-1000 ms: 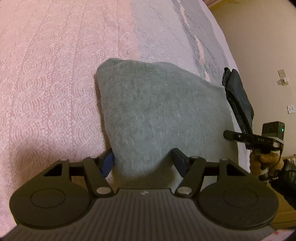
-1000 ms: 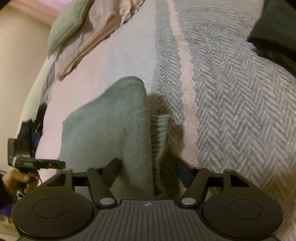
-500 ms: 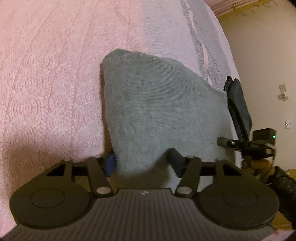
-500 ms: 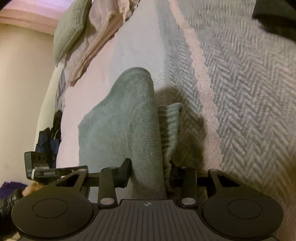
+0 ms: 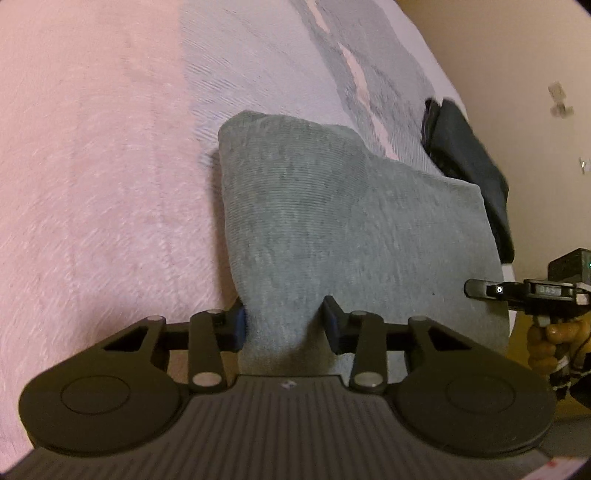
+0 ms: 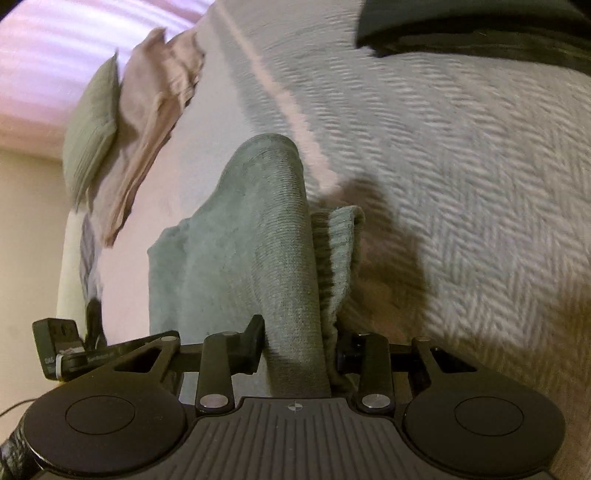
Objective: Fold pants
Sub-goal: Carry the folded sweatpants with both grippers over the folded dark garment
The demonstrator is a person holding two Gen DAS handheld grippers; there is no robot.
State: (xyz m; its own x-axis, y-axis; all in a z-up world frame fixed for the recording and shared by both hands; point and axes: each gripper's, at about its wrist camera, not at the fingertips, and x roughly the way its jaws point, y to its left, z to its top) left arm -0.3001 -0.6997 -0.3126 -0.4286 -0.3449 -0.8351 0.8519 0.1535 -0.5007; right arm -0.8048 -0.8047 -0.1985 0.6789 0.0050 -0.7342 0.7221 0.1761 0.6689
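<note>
Both grippers clamped on grey-green pants over the bedspread.
Left wrist view: left gripper (image 5: pixel 283 324), jaws just closing, pinches the pants (image 5: pixel 354 229) at lower centre; cloth spreads upward over bedspread (image 5: pixel 92 166). Right wrist view: right gripper (image 6: pixel 295 350) grips a bunched fold of pants (image 6: pixel 269 251) rising mid-frame.

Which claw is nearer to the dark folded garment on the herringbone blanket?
Right. The right claw, gripping the grey-green pants, has the dark garment just ahead. The left claw holds the pants' other edge, farther away.
</note>
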